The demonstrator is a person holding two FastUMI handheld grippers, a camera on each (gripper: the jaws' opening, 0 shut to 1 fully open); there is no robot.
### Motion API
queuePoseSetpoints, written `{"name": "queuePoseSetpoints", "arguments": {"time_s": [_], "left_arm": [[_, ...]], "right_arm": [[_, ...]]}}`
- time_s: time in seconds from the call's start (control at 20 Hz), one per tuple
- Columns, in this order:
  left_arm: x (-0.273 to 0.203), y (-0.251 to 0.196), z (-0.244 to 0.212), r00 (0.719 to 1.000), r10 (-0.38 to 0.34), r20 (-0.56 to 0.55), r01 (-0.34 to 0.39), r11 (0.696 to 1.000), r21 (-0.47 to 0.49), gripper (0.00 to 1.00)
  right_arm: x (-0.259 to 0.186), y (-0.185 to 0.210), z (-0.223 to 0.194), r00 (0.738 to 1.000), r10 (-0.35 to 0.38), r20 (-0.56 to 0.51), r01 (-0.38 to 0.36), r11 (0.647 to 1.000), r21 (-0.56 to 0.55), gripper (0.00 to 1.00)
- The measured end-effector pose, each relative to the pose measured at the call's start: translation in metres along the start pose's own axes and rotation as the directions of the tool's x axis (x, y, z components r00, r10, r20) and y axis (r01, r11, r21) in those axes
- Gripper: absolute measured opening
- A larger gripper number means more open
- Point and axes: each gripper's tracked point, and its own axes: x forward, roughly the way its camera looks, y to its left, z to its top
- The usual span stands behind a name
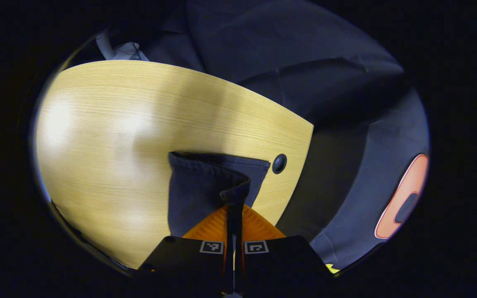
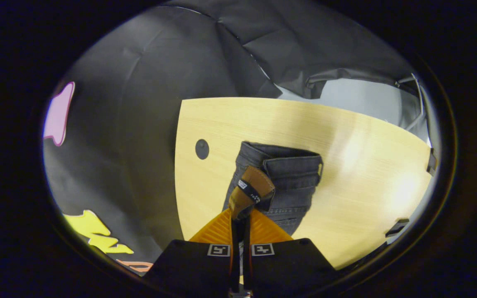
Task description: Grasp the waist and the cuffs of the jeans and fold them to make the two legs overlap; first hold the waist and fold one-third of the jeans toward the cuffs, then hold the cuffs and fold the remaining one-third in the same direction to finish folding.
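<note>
Dark blue-grey jeans lie on a light wooden table. In the left gripper view my left gripper (image 1: 234, 207) is shut on the hem of the jeans' cuffs (image 1: 205, 182), and the cloth rises from the table to the fingers. The right gripper view has my right gripper (image 2: 240, 215) shut on the jeans' waist (image 2: 288, 174), pinching the waistband at its brown leather patch (image 2: 251, 188). The waistband, with a belt loop, bunches just beyond the fingers. The stretch of the jeans between waist and cuffs is hidden below both cameras.
The wooden table (image 1: 110, 136) spreads to the left in the left gripper view and to the right (image 2: 371, 165) in the right gripper view. A round dark cable hole (image 1: 279, 163) (image 2: 201, 149) sits near the table's edge. Black booth cloth hangs behind.
</note>
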Motion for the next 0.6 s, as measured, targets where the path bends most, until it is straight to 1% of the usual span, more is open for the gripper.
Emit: {"name": "queuePoseSetpoints", "arguments": {"time_s": [0.15, 0.25, 0.35, 0.45, 0.5, 0.6], "left_arm": [[0.041, -0.005, -0.002, 0.999, 0.043, 0.0, -0.043, 0.999, 0.016, 0.04], [0.065, -0.001, -0.003, 0.998, 0.059, -0.022, -0.059, 0.998, 0.0, 0.04], [0.08, 0.002, 0.0, 0.997, 0.078, -0.029, -0.078, 0.997, -0.005, 0.05], [0.086, 0.007, -0.001, 0.994, 0.096, -0.048, -0.095, 0.995, 0.025, 0.05], [0.085, 0.004, 0.0, 0.994, 0.092, -0.055, -0.09, 0.995, 0.042, 0.06], [0.078, 0.001, -0.003, 0.993, 0.091, -0.074, -0.085, 0.993, 0.083, 0.14]], "right_arm": [[0.037, 0.009, 0.01, 1.0, -0.01, -0.003, 0.01, 1.0, 0.019, 0.04], [0.057, 0.006, 0.013, 1.0, -0.029, -0.008, 0.029, 0.999, 0.035, 0.04], [0.069, 0.004, 0.016, 0.999, -0.031, -0.013, 0.032, 0.998, 0.047, 0.04], [0.074, 0.006, 0.016, 1.0, -0.025, -0.018, 0.026, 0.999, 0.047, 0.04], [0.074, 0.006, 0.016, 0.999, -0.028, -0.021, 0.029, 0.999, 0.032, 0.02], [0.071, 0.005, 0.016, 0.999, -0.03, -0.018, 0.03, 1.0, 0.009, 0.16]]}}
